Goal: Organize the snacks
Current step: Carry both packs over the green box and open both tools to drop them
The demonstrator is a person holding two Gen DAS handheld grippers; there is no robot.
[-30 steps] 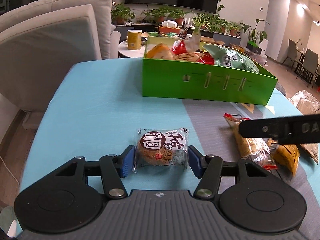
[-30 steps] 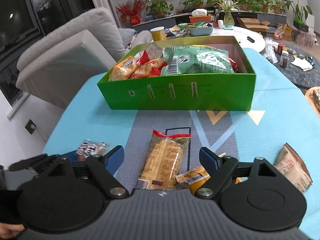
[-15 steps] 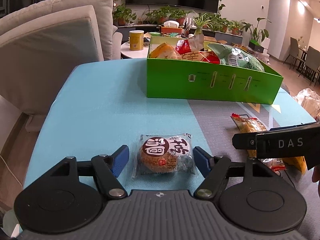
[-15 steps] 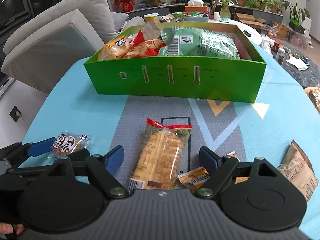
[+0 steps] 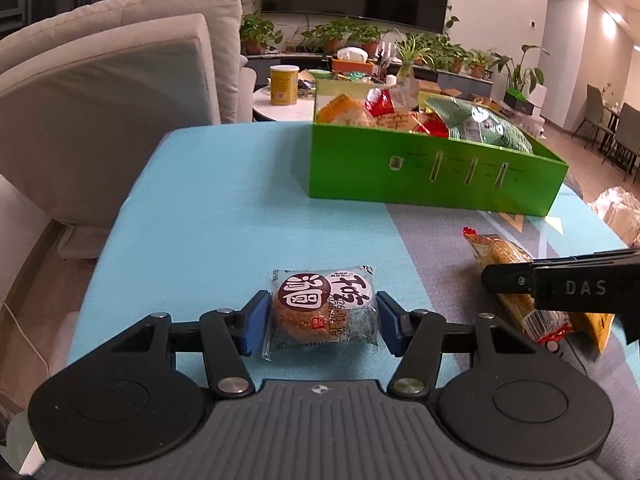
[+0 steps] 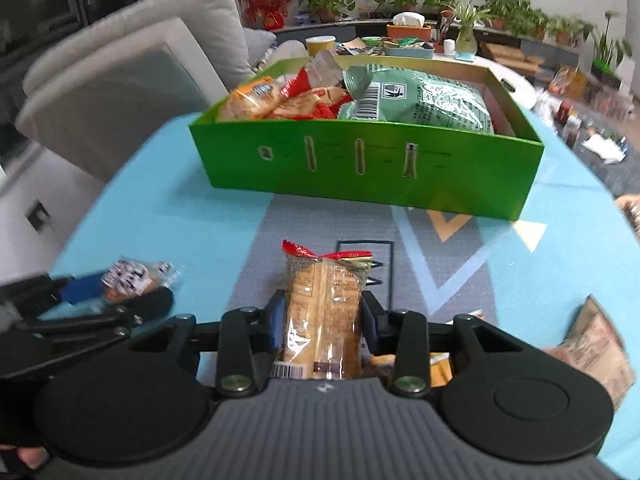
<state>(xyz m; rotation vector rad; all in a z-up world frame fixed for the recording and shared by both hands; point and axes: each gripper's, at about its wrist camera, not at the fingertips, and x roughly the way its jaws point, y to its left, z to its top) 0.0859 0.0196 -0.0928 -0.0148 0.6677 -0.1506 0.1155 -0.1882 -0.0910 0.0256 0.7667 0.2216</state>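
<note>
My left gripper [image 5: 320, 326] is shut on a round biscuit in a clear packet with brown label [image 5: 323, 308], resting on the blue tablecloth. It also shows in the right wrist view [image 6: 132, 280]. My right gripper [image 6: 322, 322] is shut on a long yellow cracker packet with a red end [image 6: 324, 312], also low over the cloth; the same packet shows in the left wrist view [image 5: 516, 280]. The green box [image 6: 360, 160], also in the left wrist view [image 5: 432, 168], stands farther back, filled with several snack bags, a big green bag [image 6: 420, 98] among them.
A brown paper packet [image 6: 596, 344] and a yellow packet [image 6: 440, 368] lie at the right on the cloth. A grey sofa [image 5: 100, 92] stands left of the table. A yellow can [image 5: 284, 85] sits on a side table behind the box.
Both grippers have closed: the left on the biscuit packet, the right on the cracker packet, after moving forward around it.
</note>
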